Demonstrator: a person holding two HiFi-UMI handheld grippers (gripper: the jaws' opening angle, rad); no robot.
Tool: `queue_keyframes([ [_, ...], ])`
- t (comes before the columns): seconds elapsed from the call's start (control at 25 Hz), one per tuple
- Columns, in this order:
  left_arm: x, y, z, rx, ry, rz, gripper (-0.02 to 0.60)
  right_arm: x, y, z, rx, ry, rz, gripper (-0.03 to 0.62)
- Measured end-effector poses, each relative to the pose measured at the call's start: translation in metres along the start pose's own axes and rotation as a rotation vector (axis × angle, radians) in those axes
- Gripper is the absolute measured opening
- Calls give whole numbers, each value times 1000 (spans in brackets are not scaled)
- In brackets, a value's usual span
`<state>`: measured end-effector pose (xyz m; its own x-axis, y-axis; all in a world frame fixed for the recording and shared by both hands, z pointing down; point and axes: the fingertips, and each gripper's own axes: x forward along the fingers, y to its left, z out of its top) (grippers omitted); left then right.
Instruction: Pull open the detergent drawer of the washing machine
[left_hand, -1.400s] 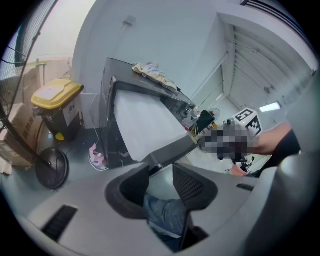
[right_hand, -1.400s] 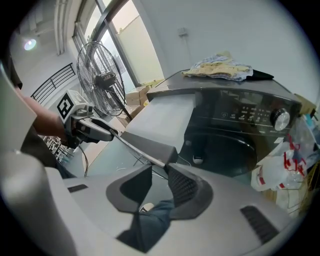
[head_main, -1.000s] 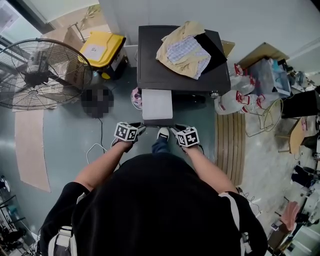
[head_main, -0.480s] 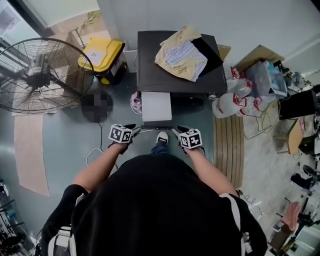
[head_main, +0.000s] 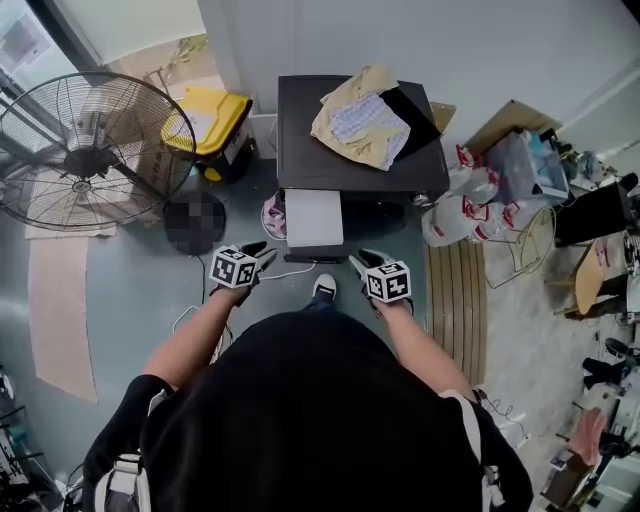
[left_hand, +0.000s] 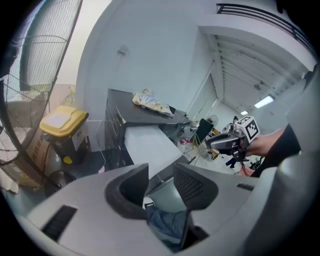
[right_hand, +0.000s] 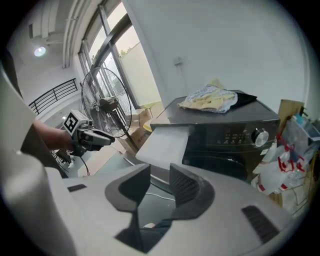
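The dark washing machine (head_main: 360, 160) stands against the wall, its white detergent drawer (head_main: 314, 217) sticking out of the front toward me. The drawer also shows in the left gripper view (left_hand: 150, 145) and the right gripper view (right_hand: 165, 142). My left gripper (head_main: 263, 255) hangs just off the drawer's front left corner, open and empty (left_hand: 161, 182). My right gripper (head_main: 360, 260) hangs off the front right corner, apart from the drawer. Its jaws (right_hand: 160, 182) are closing a little with nothing between them.
A heap of clothes (head_main: 365, 115) lies on the machine's top. A large floor fan (head_main: 90, 150) and a yellow-lidded bin (head_main: 207, 118) stand to the left. Plastic bags (head_main: 470, 200) and a slatted wooden mat (head_main: 458, 300) are on the right. My shoe (head_main: 325, 287) is below the drawer.
Both grippers have drawn back from the drawer's front edge and risen, and they are now a little farther apart. The drawer stays out.
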<state>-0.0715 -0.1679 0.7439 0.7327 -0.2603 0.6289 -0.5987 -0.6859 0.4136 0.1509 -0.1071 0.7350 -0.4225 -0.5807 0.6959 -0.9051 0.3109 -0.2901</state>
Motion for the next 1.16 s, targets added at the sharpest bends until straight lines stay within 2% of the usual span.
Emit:
queue_keyframes([
  [0.2, -25, -6, 19, 60, -52, 17, 160, -19, 5, 17, -7, -61, -10, 114],
  [0.6, -65, -20, 39, 106, -152, 13, 160, -47, 20, 38, -29, -137, -25, 112],
  [1.16, -101, -15, 27, 103, -197, 36, 160, -76, 49, 58, -40, -218, -13, 112],
])
